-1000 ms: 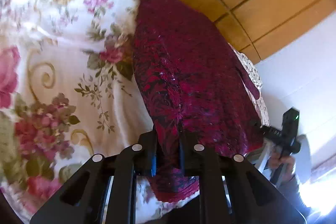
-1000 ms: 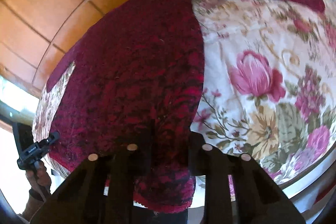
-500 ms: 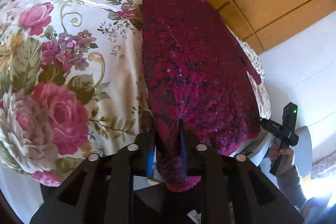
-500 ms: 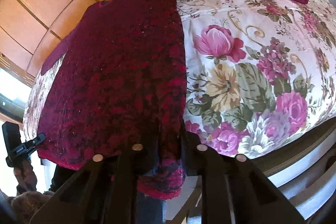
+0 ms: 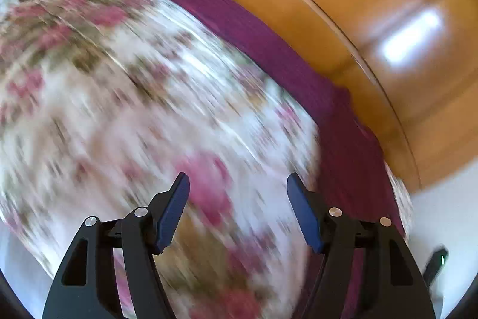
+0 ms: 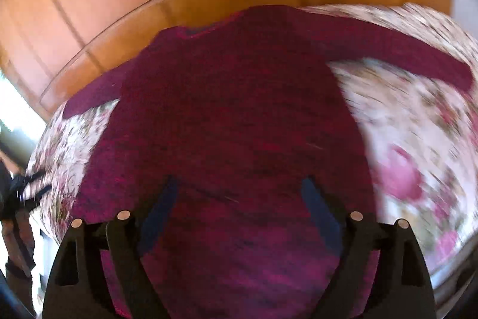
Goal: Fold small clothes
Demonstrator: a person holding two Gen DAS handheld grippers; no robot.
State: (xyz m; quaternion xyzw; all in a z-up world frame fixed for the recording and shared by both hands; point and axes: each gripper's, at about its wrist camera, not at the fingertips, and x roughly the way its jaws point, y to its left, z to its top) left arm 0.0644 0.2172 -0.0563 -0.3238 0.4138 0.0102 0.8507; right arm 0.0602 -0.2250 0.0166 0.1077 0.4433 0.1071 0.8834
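A floral bed (image 6: 418, 139) is carrying a sweater (image 6: 233, 115), lying flat against its headboard edge. Both hand-held grippers, left (image 5: 237, 210) and right (image 6: 239, 207), are opening, gripping nothing.

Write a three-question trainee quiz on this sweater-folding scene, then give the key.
1. True or false: the dark red knitted sweater lies spread on the floral bedspread with both sleeves stretched outward.
2. What lies between the right gripper fingers? A) nothing pinched, sweater lying beneath B) a clamped white towel C) a wooden hanger
3. Fill in: in its own wrist view the left gripper hangs mostly over the ____.

Key: 1 true; 2 A, jaws opening; 3 bedspread, jaws opening with nothing between them.
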